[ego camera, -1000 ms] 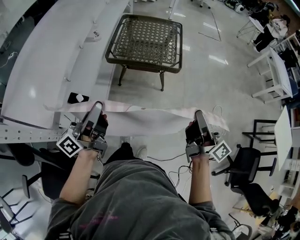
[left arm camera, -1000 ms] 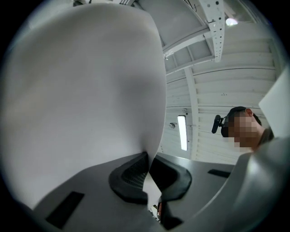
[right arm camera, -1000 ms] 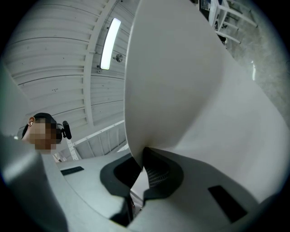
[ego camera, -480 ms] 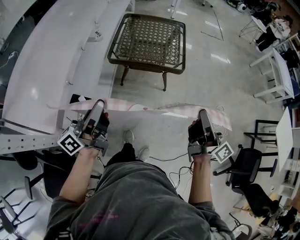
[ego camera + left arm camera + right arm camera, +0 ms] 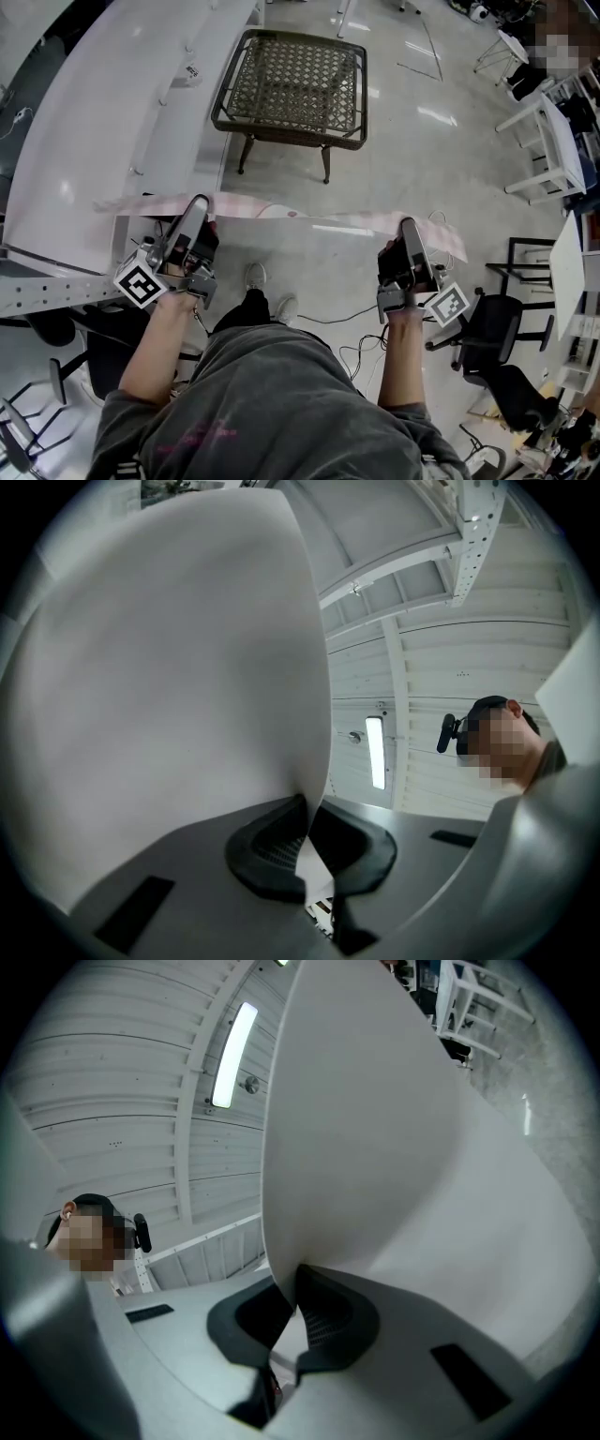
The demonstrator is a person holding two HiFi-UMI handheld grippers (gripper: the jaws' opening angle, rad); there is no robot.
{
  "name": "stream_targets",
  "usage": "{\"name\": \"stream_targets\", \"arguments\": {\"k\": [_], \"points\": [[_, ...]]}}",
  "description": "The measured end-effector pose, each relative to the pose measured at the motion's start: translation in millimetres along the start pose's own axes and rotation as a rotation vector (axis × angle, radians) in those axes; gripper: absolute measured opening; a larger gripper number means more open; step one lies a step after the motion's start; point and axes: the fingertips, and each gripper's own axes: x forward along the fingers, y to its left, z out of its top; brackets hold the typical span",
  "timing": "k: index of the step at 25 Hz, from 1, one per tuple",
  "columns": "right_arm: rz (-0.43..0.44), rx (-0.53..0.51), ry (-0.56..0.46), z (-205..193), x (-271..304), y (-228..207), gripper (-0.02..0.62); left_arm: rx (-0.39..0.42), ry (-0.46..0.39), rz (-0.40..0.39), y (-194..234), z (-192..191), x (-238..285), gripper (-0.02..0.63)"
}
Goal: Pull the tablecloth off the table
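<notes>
The tablecloth (image 5: pixel 309 220) was clear of the wicker table (image 5: pixel 286 138). It hung as a pale pink band stretched left to right between the two grippers, close in front of the person, while the table stood farther off with its woven top bare.

The left gripper (image 5: pixel 197 208) had its jaws clamped on the cloth's left part. In the left gripper view the fabric (image 5: pixel 169 714) rose straight out of the shut pads (image 5: pixel 272 841). The right gripper (image 5: pixel 408 230) pinched the right part the same way, with the cloth (image 5: pixel 375 1129) billowing above its closed jaws. The band's left end reached over the edge of a long white surface (image 5: pixel 94 112).

The pulling-off looked finished, or in its last stretch. Any further move would need both pinches kept firm and the hands moving together, so the cloth neither slipped out nor dragged on the floor (image 5: pixel 412 159).
</notes>
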Motion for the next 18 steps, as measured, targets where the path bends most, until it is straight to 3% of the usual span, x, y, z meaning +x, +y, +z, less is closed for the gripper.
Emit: {"name": "stream_targets", "arguments": {"k": [6, 18], "points": [[-0.007, 0.001, 0.002, -0.3, -5.0, 1.7, 0.006, 0.013, 0.010, 0.005, -1.5, -2.8, -1.9, 0.000], [-0.011, 0.009, 0.014, -4.6, -8.5, -1.3, 0.006, -0.046, -0.015, 0.011, -3.7, -8.9, -6.8, 0.000]]}}
